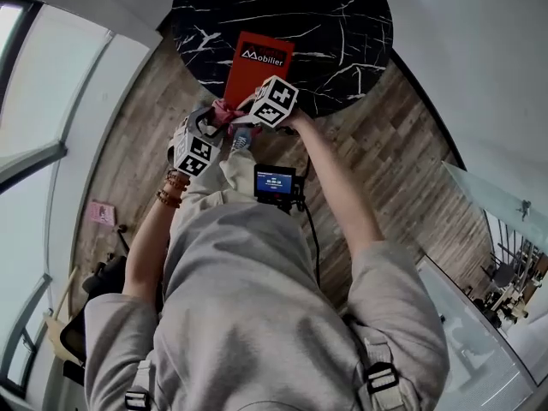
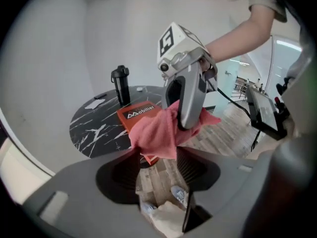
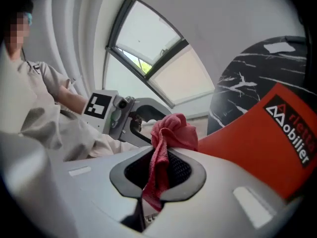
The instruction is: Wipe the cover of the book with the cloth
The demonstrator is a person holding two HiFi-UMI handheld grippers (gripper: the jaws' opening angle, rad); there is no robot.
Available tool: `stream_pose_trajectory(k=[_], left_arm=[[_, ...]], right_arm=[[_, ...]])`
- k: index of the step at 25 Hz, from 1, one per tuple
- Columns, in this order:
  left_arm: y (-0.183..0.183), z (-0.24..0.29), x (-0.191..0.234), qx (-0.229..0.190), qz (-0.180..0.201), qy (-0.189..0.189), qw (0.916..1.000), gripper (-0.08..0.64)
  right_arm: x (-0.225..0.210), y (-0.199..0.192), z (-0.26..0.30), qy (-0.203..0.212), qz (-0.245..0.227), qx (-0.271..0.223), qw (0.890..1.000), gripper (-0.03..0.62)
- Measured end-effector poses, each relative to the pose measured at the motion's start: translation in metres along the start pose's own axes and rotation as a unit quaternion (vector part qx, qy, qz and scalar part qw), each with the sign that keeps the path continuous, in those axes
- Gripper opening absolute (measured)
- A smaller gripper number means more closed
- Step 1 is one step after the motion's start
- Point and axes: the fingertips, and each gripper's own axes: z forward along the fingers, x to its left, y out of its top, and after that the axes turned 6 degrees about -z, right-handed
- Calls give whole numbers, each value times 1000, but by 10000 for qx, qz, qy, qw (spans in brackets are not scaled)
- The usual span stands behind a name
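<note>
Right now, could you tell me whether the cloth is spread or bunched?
Bunched: the cloth hangs crumpled from the right gripper, whose jaws pinch it.

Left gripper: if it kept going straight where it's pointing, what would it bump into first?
Probably the pink cloth, hanging from the right gripper just ahead of the open jaws of the left gripper. The red book on the black table lies behind it; depth is unclear.

The red book (image 1: 257, 65) with white letters on its cover lies flat on the black table (image 1: 342, 41), its near end at the table's edge, and the pink cloth (image 3: 173, 130), all scrunched up, is pinched in the jaws of the right gripper (image 3: 159, 155) just above that end.
</note>
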Motion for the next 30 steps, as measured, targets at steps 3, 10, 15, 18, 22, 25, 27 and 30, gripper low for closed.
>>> stream_pose_trajectory(k=[3, 10, 15, 18, 22, 25, 27, 30], left_arm=[[23, -25, 1, -509, -117, 101, 9986, 227], [102, -79, 10, -1734, -463, 212, 9835, 201], [139, -132, 1, -2490, -189, 206, 9681, 154], [147, -176, -12, -2926, 24, 225, 9560, 120], [140, -234, -34, -3374, 131, 193, 9411, 47], [128, -275, -52, -3667, 215, 224, 9298, 14], [115, -299, -63, -3766, 255, 275, 9256, 3], [90, -330, -81, -3743, 167, 293, 9267, 0]], right_arm=[[22, 18, -31, -272, -118, -802, 9963, 58], [56, 47, -125, -2133, -428, -2554, 9420, 60], [99, 61, -157, -3548, -965, -2965, 8814, 60], [140, 71, -156, -4066, -1129, -3264, 8458, 60], [199, 77, -146, -4638, -1174, -3638, 7992, 60], [242, 75, -134, -5016, -1235, -3738, 7703, 60], [270, 74, -122, -5206, -1293, -3737, 7567, 60], [308, 67, -102, -5427, -1350, -3751, 7393, 60]])
